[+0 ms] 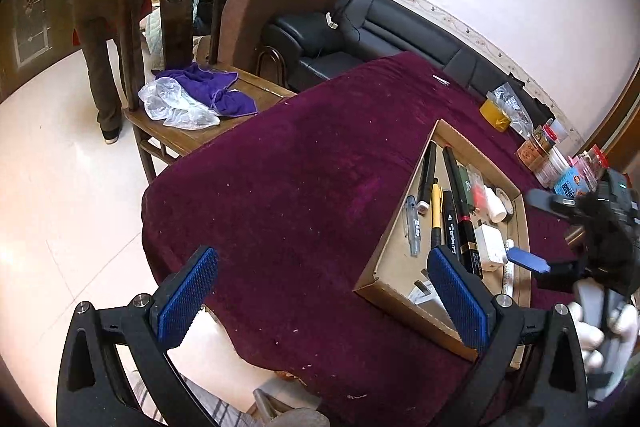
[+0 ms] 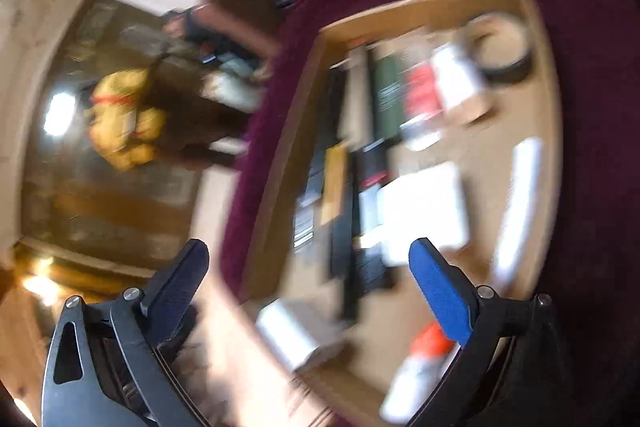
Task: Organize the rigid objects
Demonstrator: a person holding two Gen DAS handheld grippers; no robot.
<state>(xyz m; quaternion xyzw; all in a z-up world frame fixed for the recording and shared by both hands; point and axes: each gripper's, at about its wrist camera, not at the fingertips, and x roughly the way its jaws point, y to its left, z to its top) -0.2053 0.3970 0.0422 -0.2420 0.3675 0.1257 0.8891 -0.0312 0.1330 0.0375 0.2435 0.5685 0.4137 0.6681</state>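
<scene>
Hovering over the cardboard tray (image 1: 404, 255) on the purple tablecloth (image 1: 288, 195), both the left gripper (image 1: 320, 303) and right gripper (image 2: 308, 291) are spread wide and empty, so steadying the blurred right one above the pens (image 1: 452, 211) should help a clean pick.

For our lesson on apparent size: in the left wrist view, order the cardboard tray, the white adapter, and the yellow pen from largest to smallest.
1. cardboard tray
2. yellow pen, though slim
3. white adapter

The pen and adapter look close; the pen is longer, the adapter wider, so their order is unsure.
</scene>
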